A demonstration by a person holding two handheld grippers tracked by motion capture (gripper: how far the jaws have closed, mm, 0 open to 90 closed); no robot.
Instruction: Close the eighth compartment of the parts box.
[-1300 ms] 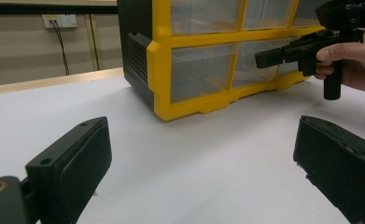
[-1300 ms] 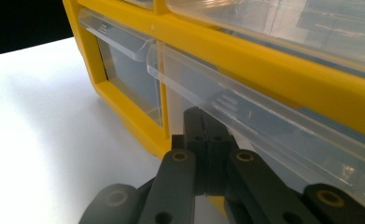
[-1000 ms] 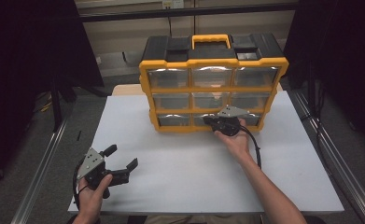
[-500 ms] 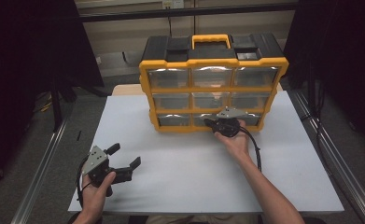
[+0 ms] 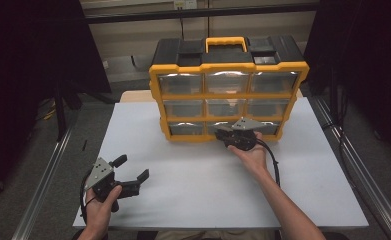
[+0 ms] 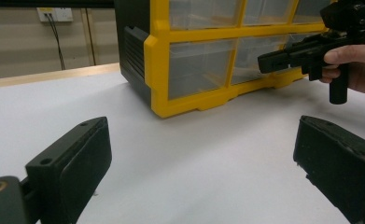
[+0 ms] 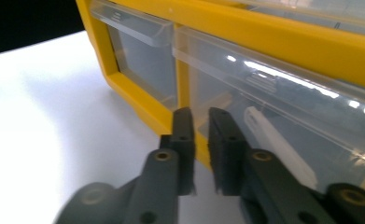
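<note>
The right gripper [image 5: 222, 134] sits just right of the middle of the high view, its tips up against the bottom row of the yellow organizer [image 5: 228, 87], at the middle bottom drawer [image 5: 223, 127]. In the right gripper view its jaws are nearly pressed together, with only a thin slit between them and nothing pinched, and they point at the yellow upright between two clear drawer fronts; the drawer's handle lip [image 7: 283, 79] runs as a long horizontal strip above and to the right of the tips, so the coming move seems to turn on lifting the tips to that lip and hooking or gripping it along its length. Whether the tips already touch the frame I cannot tell. A pale stick-like piece [image 7: 278, 140] lies inside the drawer behind the clear front. The left gripper [image 5: 133, 175] is in the lower left of the high view, well apart from the organizer, held over the white table [image 5: 208, 185] with its jaws spread wide and empty. The right hand [image 5: 250, 155] is plainly the nearer one. Nothing lies on the table between the right gripper and the drawer; the yellow frame's bottom rail [image 7: 143, 100] just under the tips is the only thing likely to catch them.
</note>
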